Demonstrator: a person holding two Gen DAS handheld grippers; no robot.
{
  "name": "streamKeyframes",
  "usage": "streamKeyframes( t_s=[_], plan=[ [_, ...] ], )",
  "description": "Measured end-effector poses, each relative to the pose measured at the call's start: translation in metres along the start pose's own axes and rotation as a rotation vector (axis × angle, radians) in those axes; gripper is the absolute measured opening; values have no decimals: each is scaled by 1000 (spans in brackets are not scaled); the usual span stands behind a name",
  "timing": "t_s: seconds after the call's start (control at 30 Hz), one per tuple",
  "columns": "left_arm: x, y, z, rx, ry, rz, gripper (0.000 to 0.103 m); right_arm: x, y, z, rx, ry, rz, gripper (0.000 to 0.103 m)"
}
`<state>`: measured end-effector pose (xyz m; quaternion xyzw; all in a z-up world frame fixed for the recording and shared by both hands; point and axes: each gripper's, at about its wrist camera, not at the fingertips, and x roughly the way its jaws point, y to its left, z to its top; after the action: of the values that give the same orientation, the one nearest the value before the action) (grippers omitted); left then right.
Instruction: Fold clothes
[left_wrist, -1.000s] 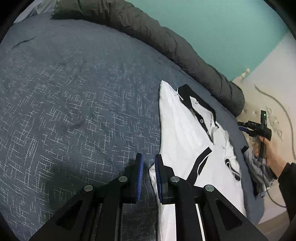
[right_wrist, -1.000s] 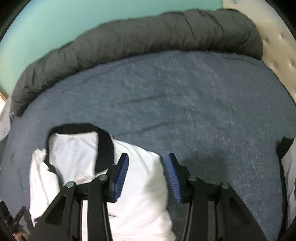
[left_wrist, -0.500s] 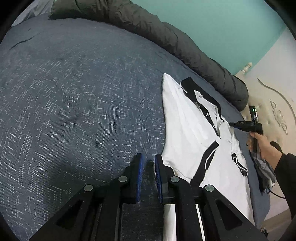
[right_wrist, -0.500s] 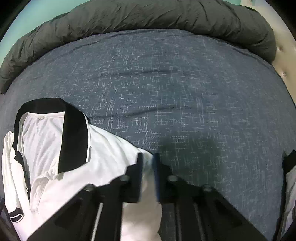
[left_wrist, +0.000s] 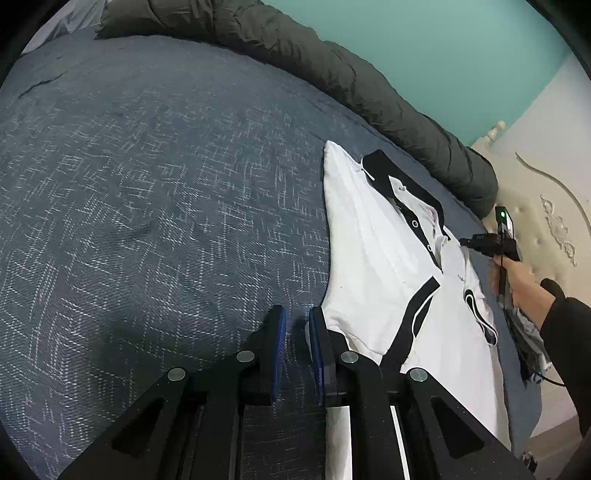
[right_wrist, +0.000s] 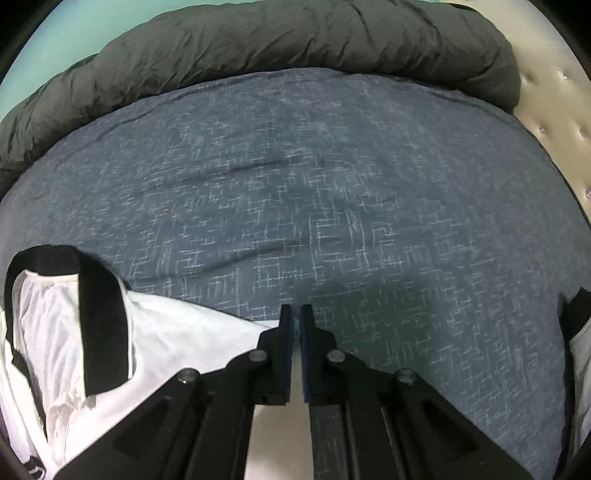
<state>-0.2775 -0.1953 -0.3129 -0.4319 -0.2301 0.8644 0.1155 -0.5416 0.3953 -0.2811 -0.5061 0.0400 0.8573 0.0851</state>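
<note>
A white polo shirt (left_wrist: 369, 258) with a black collar (right_wrist: 99, 325) lies flat on the blue bedcover (left_wrist: 147, 184), one sleeve folded across its chest. My left gripper (left_wrist: 296, 321) sits at the shirt's lower left corner with its jaws close together. A white bit of that corner is caught against the right pad. My right gripper (right_wrist: 296, 314) is shut on the shoulder edge of the shirt (right_wrist: 177, 332), just right of the collar. In the left wrist view the right gripper (left_wrist: 480, 243) shows by the collar, held by a hand (left_wrist: 517, 280).
A rolled dark grey duvet (left_wrist: 332, 74) runs along the far edge of the bed. A cream padded headboard (right_wrist: 554, 110) stands to the right. Another garment (right_wrist: 580, 332) lies at the right edge. The bedcover stretches wide to the left of the shirt.
My right gripper went from wide open over the shoulder to shut on its edge and has dropped closer to the bed. The left gripper kept its place at the corner.
</note>
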Motion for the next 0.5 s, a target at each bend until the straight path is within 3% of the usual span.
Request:
streamKeyframes(
  t_s=[0.17, 0.33, 0.43, 0.5],
  plan=[
    [0, 1, 0, -4, 1, -3, 14, 4, -5, 1, 67, 19, 32, 4],
    [-1, 1, 1, -9, 4, -4, 14, -6, -15, 10, 104, -25, 87, 9],
    [-2, 0, 1, -13, 9, -9, 14, -25, -22, 12, 116, -71, 102, 16],
    [-3, -3, 2, -9, 12, -16, 14, -40, -29, 6, 127, -84, 112, 32]
  ],
)
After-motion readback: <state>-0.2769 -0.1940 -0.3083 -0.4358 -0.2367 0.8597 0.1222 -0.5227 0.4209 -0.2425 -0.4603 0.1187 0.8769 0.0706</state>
